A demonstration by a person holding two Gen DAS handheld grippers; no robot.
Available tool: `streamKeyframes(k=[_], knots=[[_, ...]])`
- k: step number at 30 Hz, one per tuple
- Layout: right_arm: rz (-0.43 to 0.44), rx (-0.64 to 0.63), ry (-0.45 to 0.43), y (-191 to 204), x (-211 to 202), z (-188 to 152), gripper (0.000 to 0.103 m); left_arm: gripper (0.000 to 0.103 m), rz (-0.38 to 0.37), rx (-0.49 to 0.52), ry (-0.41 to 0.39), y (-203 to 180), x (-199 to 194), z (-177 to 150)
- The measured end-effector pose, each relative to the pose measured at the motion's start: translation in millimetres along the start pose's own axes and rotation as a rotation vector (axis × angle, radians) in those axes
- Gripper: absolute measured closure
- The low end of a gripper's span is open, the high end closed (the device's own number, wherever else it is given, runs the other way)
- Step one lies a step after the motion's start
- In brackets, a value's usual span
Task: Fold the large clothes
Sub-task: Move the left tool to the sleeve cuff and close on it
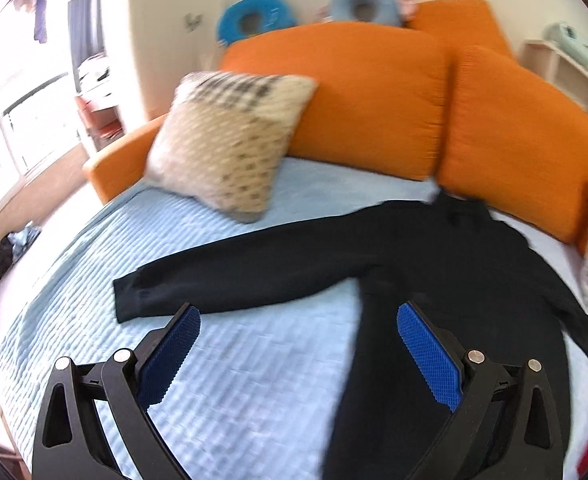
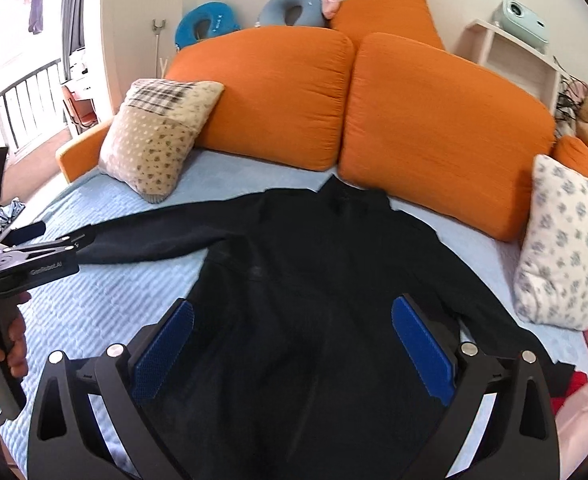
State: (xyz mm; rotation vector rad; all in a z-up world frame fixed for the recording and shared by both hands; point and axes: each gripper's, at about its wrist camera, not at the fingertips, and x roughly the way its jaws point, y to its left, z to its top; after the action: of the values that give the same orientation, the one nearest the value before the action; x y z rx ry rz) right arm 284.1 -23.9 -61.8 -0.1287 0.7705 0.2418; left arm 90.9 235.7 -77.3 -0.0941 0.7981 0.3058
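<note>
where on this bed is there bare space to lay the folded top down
The widest bare patch of blue bedspread lies on the left, bordered by the black garment, its outstretched sleeve and the bed's near edge. A narrower strip runs between the sleeve and the beige patchwork pillow. The right side is crowded: the floral pillow and orange cushions hem the garment in.

Two orange cushions line the bed's far edge, a patchwork pillow leaning at its left corner. A floral pillow sits at the right edge, and a projector tops the shelf beyond.
</note>
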Motion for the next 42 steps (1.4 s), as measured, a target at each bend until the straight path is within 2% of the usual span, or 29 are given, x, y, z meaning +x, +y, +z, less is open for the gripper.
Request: streamKeyframes(k=[3, 6, 11, 14, 18, 20, 24, 28, 32, 35, 37, 40, 42], knots=[[0.024, 0.012, -0.006, 11.3, 18.7, 12.0, 0.005, 0.003, 0.059, -0.03, 0.024, 32.3, 29.2, 2.5], [0.034, 0.01, -0.006, 20.5, 34.5, 19.6, 0.005, 0.003, 0.085, -0.062, 0.047, 61.1, 53.6, 3.7], [0.042, -0.021, 0.012, 40.4, 67.9, 29.8, 0.005, 0.003, 0.078, -0.111, 0.081, 99.6, 93.8, 2.9], [0.04, -0.043, 0.025, 52.9, 86.2, 32.5, 0.005, 0.003, 0.033, -0.17, 0.126, 125.5, 126.2, -1.1], [0.033, -0.068, 0.049, 66.0, 108.9, 33.9, 0.005, 0.003, 0.063, -0.265, 0.207, 164.9, 175.3, -8.8], [0.027, -0.077, 0.066, 70.6, 120.8, 32.7, 0.005, 0.003, 0.052, -0.35, 0.236, 187.5, 193.2, -14.4], [0.026, -0.086, 0.101, 80.0, 146.2, 30.0, 0.005, 0.003, 0.042, -0.444, 0.264, 216.2, 213.5, -22.8], [0.024, -0.104, 0.127, 89.7, 167.3, 27.8, 0.005, 0.003, 0.057, -0.478, 0.3, 229.7, 227.5, -29.2], [0.026, -0.106, 0.149, 98.0, 187.0, 26.6, 0.005, 0.003, 0.05, -0.543, 0.369, 249.8, 240.6, -43.2], [0.03, -0.107, 0.162, 104.2, 199.0, 26.6, 0.005, 0.003, 0.053, -0.586, 0.382, 262.5, 252.3, -49.4], [0.032, -0.11, 0.166, 110.2, 207.6, 26.4, 0.005, 0.003, 0.046, -0.609, 0.377, 268.9, 261.8, -51.6], [0.035, -0.11, 0.177, 115.0, 221.9, 26.1, 0.005, 0.003, 0.062, -0.592, 0.344, 268.6, 266.8, -45.9], [0.052, -0.104, 0.175, 116.2, 230.4, 25.9, 0.005, 0.003, 0.042, -0.615, 0.319, 270.2, 269.9, -42.2]])
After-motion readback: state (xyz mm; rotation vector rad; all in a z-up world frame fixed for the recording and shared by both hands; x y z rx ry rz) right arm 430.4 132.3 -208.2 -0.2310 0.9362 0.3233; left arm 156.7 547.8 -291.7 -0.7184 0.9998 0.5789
